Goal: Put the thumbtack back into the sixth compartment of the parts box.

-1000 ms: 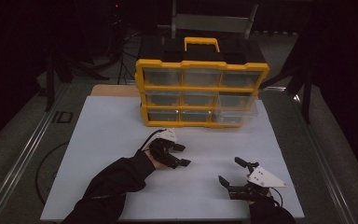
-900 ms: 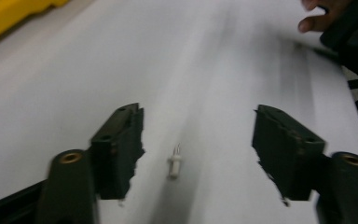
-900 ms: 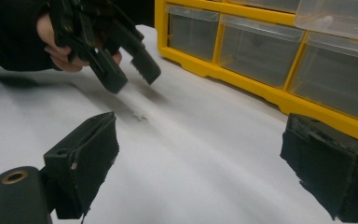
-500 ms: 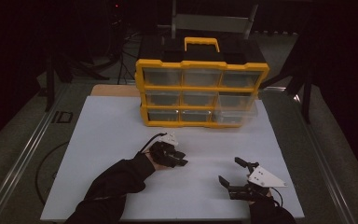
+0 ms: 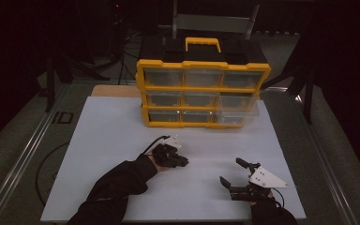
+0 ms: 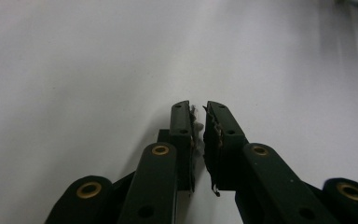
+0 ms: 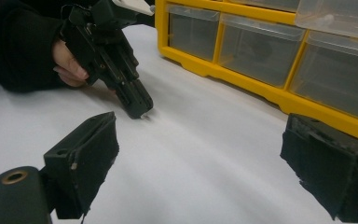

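Your bench (image 5: 112, 140) carried a white sheet, and at its far edge stood the yellow drawer cabinet (image 5: 202, 93), three rows of three clear drawers under a yellow handle (image 5: 202, 43). From the high view the lower right drawer (image 5: 236, 115) stood pulled out a little from the cabinet's face; what the drawers held could not be told, as the clear fronts looked dim in that view and in the right gripper view alike.

In front of the cabinet, towards its left end, your left gripper (image 5: 183, 161) lay low over the sheet, jaws nearly together with a slim gap and nothing between them, which the left gripper view (image 6: 199, 122) made plain. The right gripper view caught that same gripper from the side, tip just at the sheet.

Nearer you, below the cabinet's right end, your right gripper (image 5: 232, 172) was spread wide and empty.
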### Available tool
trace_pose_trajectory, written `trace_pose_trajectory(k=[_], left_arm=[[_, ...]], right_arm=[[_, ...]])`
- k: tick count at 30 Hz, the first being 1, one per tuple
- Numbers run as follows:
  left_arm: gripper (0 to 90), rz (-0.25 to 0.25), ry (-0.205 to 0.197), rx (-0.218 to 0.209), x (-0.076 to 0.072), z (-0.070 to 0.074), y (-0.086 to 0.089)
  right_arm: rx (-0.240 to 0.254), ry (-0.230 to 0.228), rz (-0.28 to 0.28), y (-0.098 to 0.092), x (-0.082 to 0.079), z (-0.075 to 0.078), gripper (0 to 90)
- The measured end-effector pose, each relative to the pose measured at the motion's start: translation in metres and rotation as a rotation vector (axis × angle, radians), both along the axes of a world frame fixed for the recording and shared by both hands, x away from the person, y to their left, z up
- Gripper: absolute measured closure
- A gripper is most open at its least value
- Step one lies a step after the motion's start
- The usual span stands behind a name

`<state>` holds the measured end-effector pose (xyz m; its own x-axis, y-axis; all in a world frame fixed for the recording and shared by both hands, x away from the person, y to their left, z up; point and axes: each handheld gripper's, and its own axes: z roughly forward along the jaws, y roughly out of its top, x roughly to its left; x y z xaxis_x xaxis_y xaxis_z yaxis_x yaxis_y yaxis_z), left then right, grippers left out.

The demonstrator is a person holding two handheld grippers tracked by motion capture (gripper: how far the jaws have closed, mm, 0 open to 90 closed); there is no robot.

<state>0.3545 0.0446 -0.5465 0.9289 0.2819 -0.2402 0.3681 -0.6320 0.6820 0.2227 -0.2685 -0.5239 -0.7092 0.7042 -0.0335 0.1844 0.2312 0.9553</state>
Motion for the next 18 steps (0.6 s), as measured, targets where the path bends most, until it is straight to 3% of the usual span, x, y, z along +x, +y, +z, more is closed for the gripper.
trace_pose_trajectory(k=[11, 18], left_arm=[[86.1, -0.008, 0.009, 0.0, 0.002, 0.003, -0.001], [86.1, -0.02, -0.009, -0.013, 0.003, 0.019, -0.002]], right_arm=[[-0.001, -0.001, 0.001, 0.0, 0.0, 0.0, 10.4], [0.0, -0.002, 0.001, 0.0, 0.0, 0.0, 10.4]])
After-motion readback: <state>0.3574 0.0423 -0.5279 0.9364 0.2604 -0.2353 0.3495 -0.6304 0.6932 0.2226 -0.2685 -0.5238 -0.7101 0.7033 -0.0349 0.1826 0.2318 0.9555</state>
